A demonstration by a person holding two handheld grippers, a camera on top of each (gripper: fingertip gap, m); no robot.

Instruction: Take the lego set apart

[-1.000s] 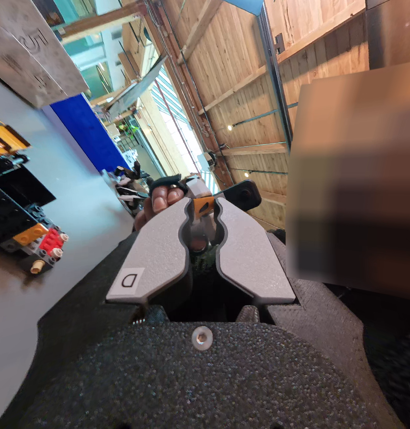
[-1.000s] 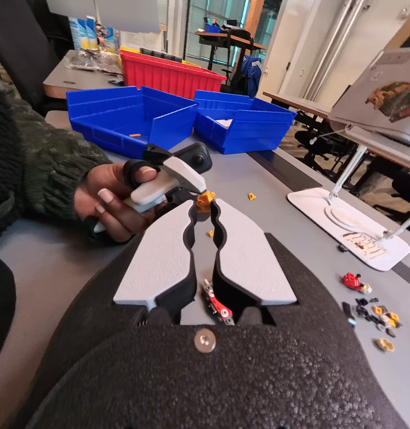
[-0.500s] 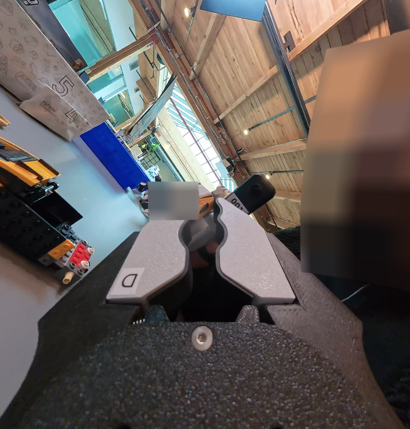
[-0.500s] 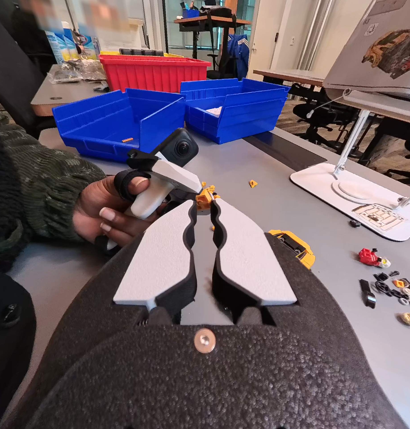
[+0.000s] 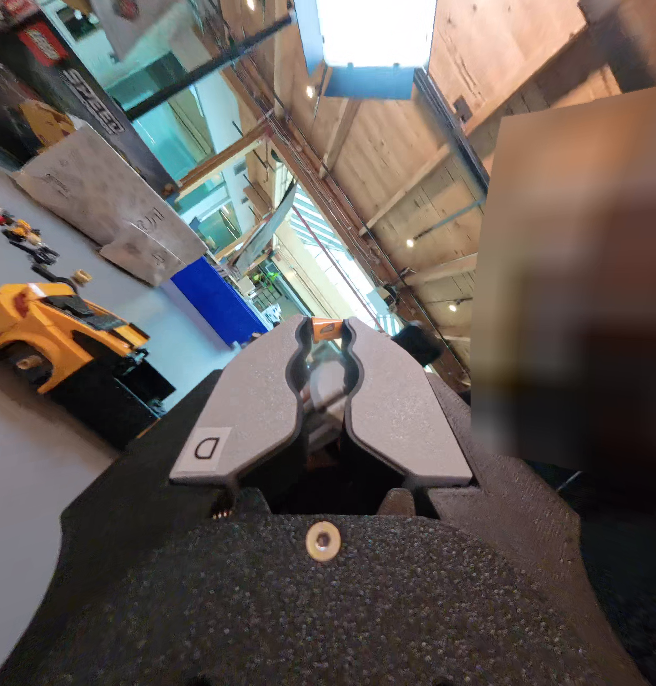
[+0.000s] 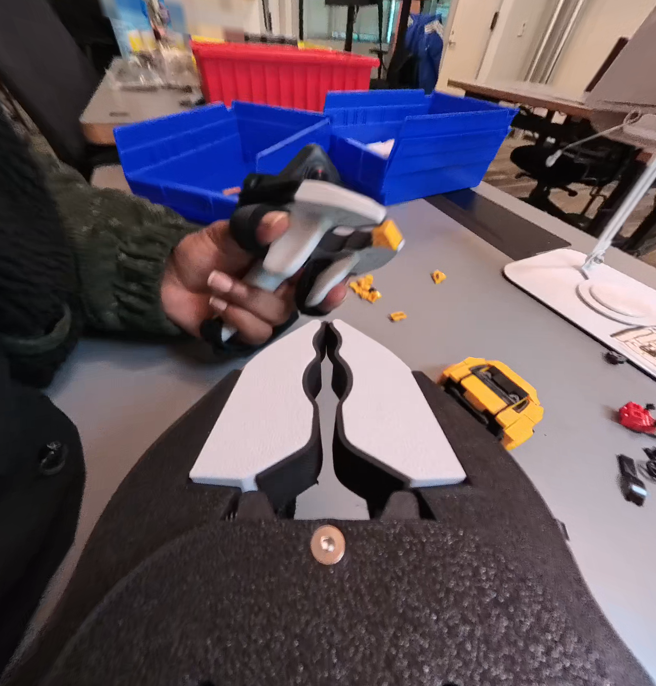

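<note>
My left gripper [image 5: 327, 326] is shut on a small orange lego piece [image 5: 325, 330], pinched at the very fingertips and held in the air. The right wrist view shows that same gripper [image 6: 387, 241], in a person's hand, with the yellow-orange piece [image 6: 385, 234] at its tips above the table. My right gripper [image 6: 326, 326] is shut with its pads pressed together and nothing between them, just below and in front of the left one. The yellow and black lego car [image 6: 493, 399] lies on the grey table to the right of my right gripper. It also shows in the left wrist view [image 5: 51, 334].
Loose yellow pieces [image 6: 365, 287] lie on the table [image 6: 467, 334] beyond my right gripper. Red and black pieces [image 6: 634, 419] lie at the right edge. Two blue bins [image 6: 207, 163] and a red bin [image 6: 282, 74] stand at the back, and a white stand base [image 6: 579, 289] at the right. Paper bags [image 5: 107, 208] stand in the left wrist view. The tips of one gripper are about 6 cm away from the tips of the other.
The orange piece was between both grippers' tips. My right gripper has come off it and its pads have closed on air. The left gripper kept the piece and moved up and away.
</note>
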